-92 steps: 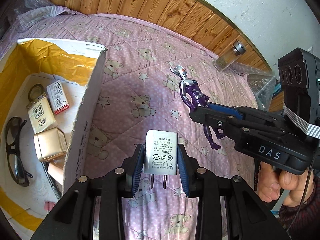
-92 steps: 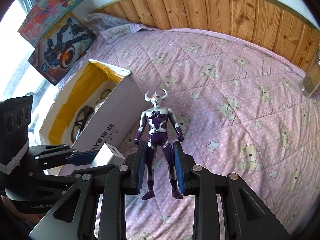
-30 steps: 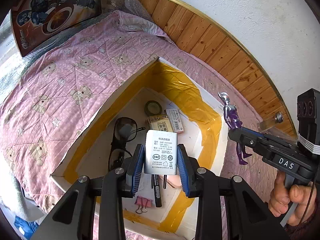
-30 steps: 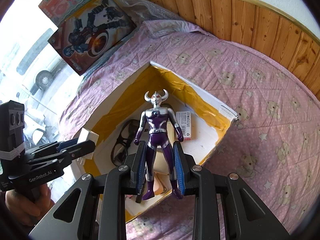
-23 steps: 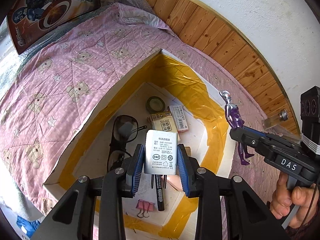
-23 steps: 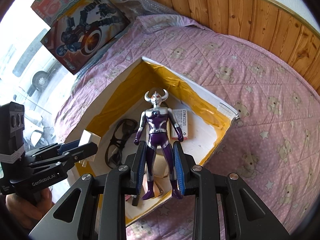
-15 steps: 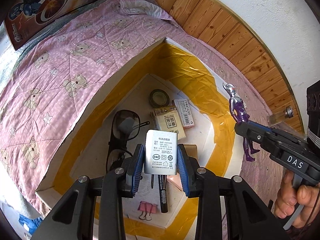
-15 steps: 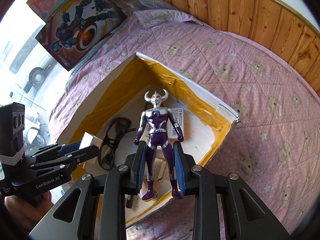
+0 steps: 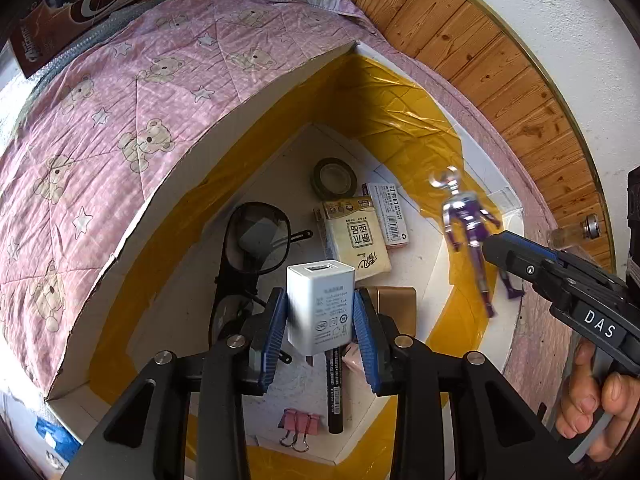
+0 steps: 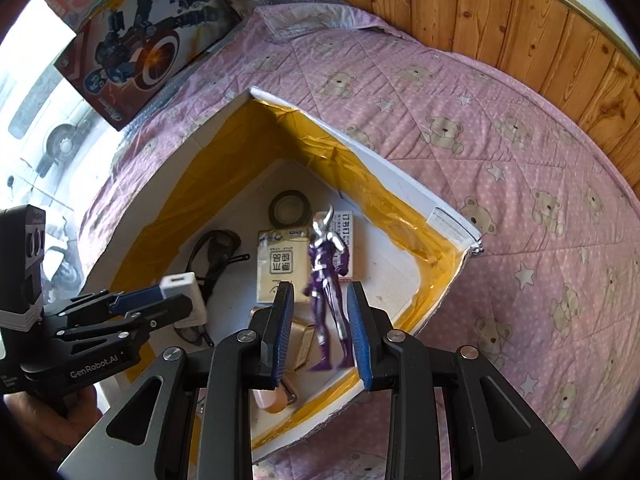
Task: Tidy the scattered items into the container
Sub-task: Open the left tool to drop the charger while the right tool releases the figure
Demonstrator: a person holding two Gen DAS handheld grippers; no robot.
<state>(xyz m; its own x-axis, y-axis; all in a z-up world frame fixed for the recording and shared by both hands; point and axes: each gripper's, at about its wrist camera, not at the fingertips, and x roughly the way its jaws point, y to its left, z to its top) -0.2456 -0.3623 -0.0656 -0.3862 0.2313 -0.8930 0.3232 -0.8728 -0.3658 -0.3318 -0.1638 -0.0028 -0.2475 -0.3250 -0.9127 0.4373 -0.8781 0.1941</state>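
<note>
Just over the open cardboard box, the left tongs frame a tilted white charger; whether the blue pads grip it cannot be told. The right tongs stand parted, with a blurred purple toy figure loose between them, clear of both pads, above the box floor. Below lie a black pen, a pink binder clip, sunglasses, a tissue pack and a tape roll. Beyond, the box rests on a bed's pink bear-print quilt.
</note>
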